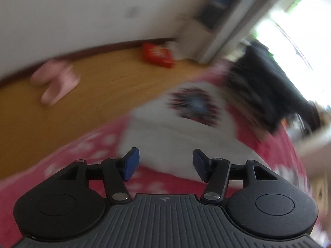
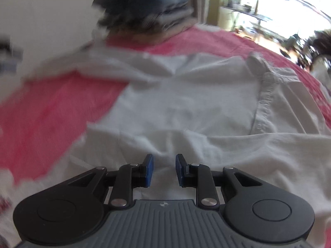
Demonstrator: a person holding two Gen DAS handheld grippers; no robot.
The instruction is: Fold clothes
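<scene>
Two views: both heavily blurred.
Left wrist, tool: left gripper (image 1: pixel 166 164) has its blue pads well apart, nothing between them.
Left wrist, clothing: a white printed garment (image 1: pixel 182 124) lies on the red bedspread (image 1: pixel 68 163) near the bed's edge, dark clothes (image 1: pixel 260 86) beyond it.
Left wrist, floor: pink slippers (image 1: pixel 55 80) and a red packet (image 1: pixel 158 54).
Right wrist, tool: right gripper (image 2: pixel 164 170) has its pads narrowly apart, gripping nothing.
Right wrist, clothing: a white shirt (image 2: pixel 186 103) lies spread across the red cover (image 2: pixel 51 107); a folded dark stack (image 2: pixel 144 10) sits at the far edge.
</scene>
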